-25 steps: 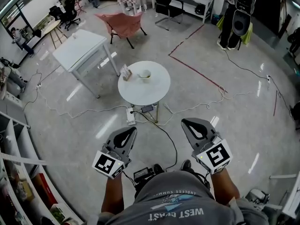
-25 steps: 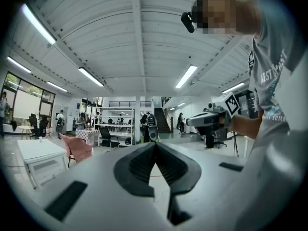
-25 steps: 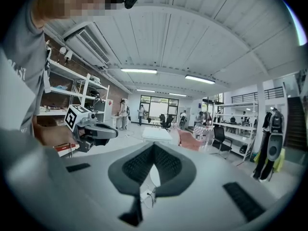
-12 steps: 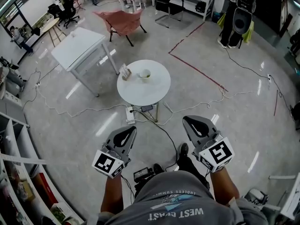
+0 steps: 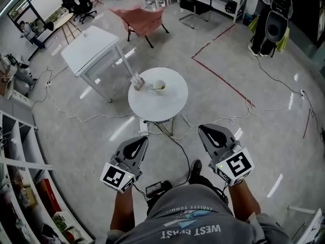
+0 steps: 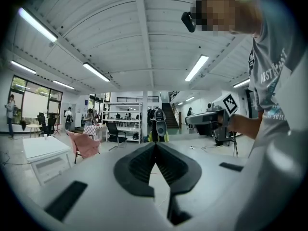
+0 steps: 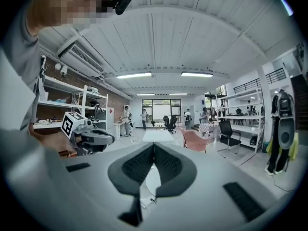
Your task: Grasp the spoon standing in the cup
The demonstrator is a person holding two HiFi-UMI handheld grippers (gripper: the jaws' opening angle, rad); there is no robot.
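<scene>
Two sets of tongs are held low, close to the person's body, one in each hand. The left tongs [image 5: 143, 140] are pressed together with nothing between them. The right tongs [image 5: 201, 129] are pressed together too, and they pinch nothing. Both point away from the person, toward a round white table [image 5: 170, 105] that stands farther off on the shiny floor [image 5: 244, 136].

On the far part of that table sits a small pale cup [image 5: 160, 85]. The spoon [image 5: 154, 89] is in the cup, and its thin handle pokes out over the cup's left side. Both tongs are well apart from the cup and the spoon.

Just left of the cup, near the table's edge, stands a small card [image 5: 136, 81]. Cables [image 5: 81, 118] run over the floor and under the round table. Farther away on the left is a square white table [image 5: 91, 50], and behind it a pink chair [image 5: 144, 18]. Shelves [image 5: 20, 182] line the near left side.
</scene>
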